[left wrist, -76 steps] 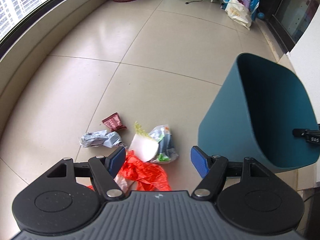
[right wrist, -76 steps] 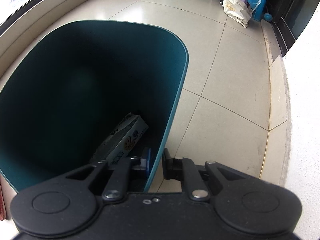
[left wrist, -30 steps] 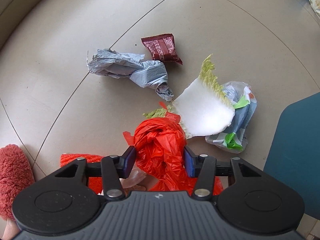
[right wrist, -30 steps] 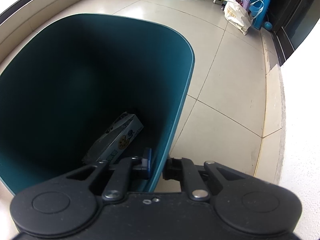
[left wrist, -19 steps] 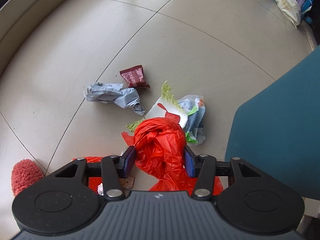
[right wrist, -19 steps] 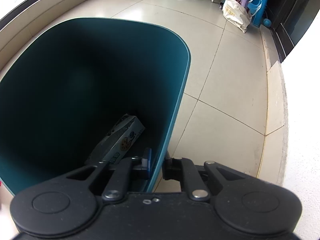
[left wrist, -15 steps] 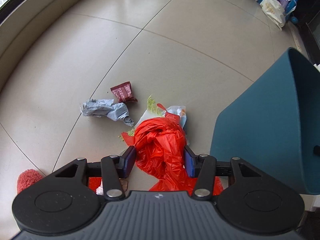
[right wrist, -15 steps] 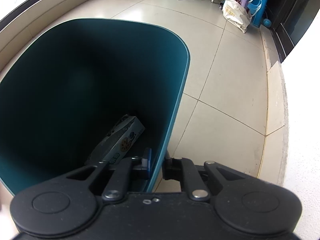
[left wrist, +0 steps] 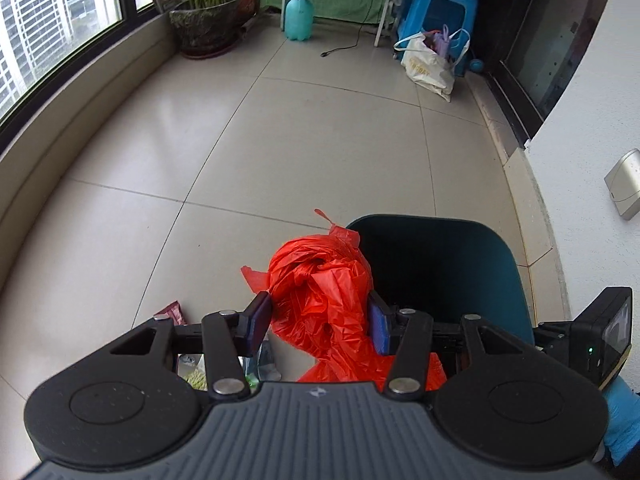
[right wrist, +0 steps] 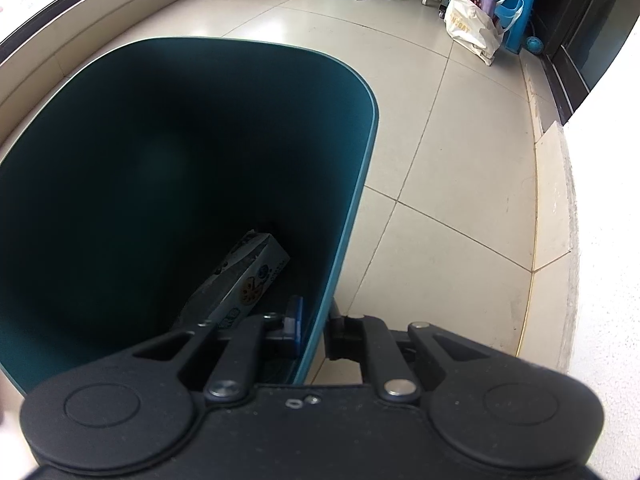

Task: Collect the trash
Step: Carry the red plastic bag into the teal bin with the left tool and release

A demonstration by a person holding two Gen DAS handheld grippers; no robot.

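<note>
Left wrist view first: the left claw is pinching a crumpled red plastic bag, both blue pads pressed into its sides, and the bag is up in the air just beside the near-left edge of the teal trash bin. Not over the opening yet as far as I can tell, more at its rim. Down by the claw's left finger you can spot a dark red snack wrapper on the floor tiles, plus bits of green and clear packaging peeking through under the claw body. Can't make out exactly what those are from here.

Right wrist view: the right claw is pressed together on the bin's wall, one pad inside, one outside, so it's gripping the teal trash bin by its rim. Inside at the bottom there's a printed carton lying tilted against the wall.

So progress-wise I'd say early to middle: one item is in, the red bag is about to go in, and at least the wrapper and a few other scraps on the floor are left to pick up.
</note>
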